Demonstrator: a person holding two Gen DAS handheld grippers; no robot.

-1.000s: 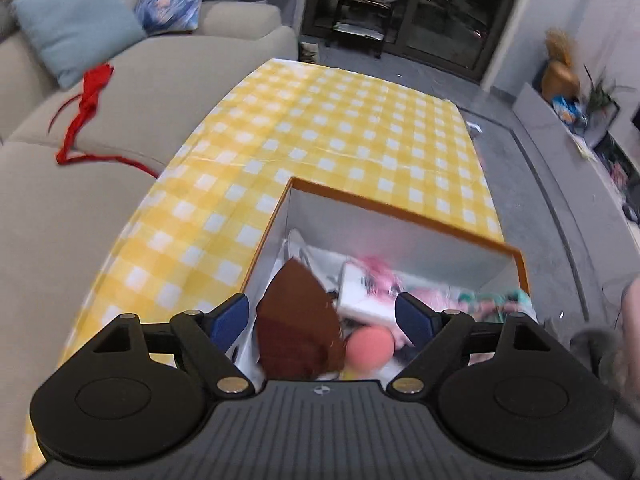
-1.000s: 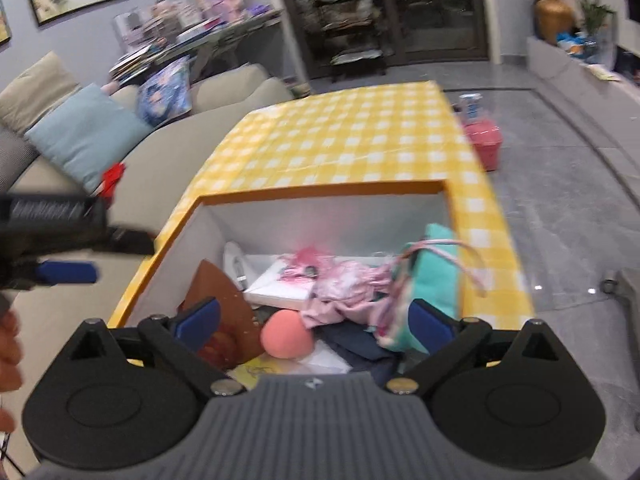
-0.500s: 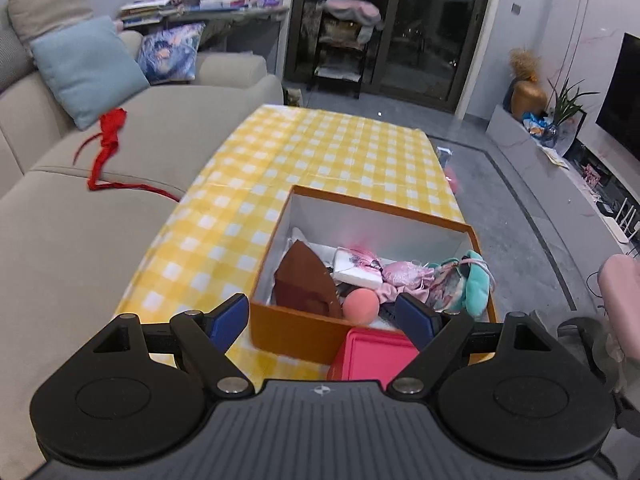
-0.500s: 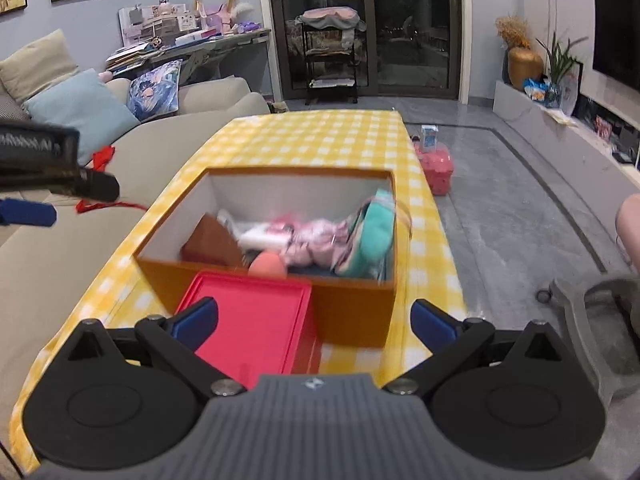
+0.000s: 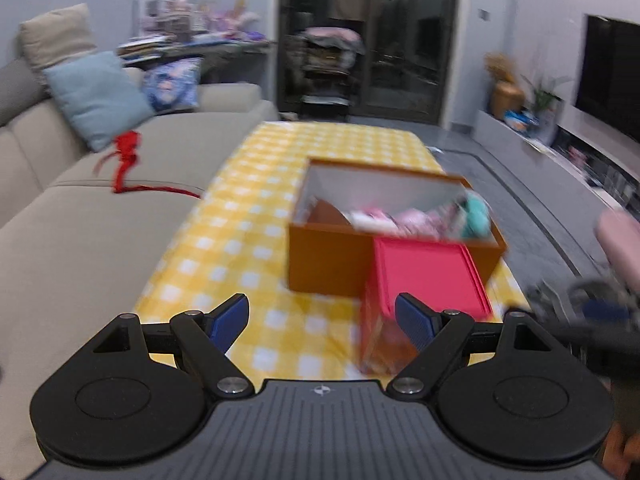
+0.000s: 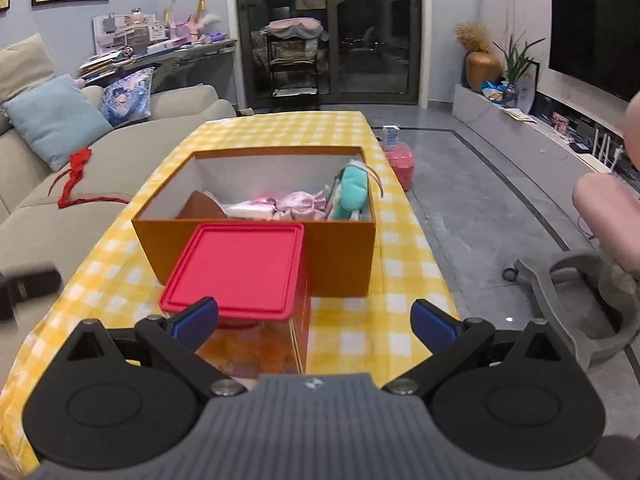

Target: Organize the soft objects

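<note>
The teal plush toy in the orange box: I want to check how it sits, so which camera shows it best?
The right wrist view: the teal plush toy is sharp there, propped against the right wall of the orange box beside pink fabric. The left wrist view shows it only as a motion-blurred teal patch.

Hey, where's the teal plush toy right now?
In the right wrist view the teal plush toy sits inside the orange box, against its right wall, next to the pink fabric, on the yellow checked table.
</note>
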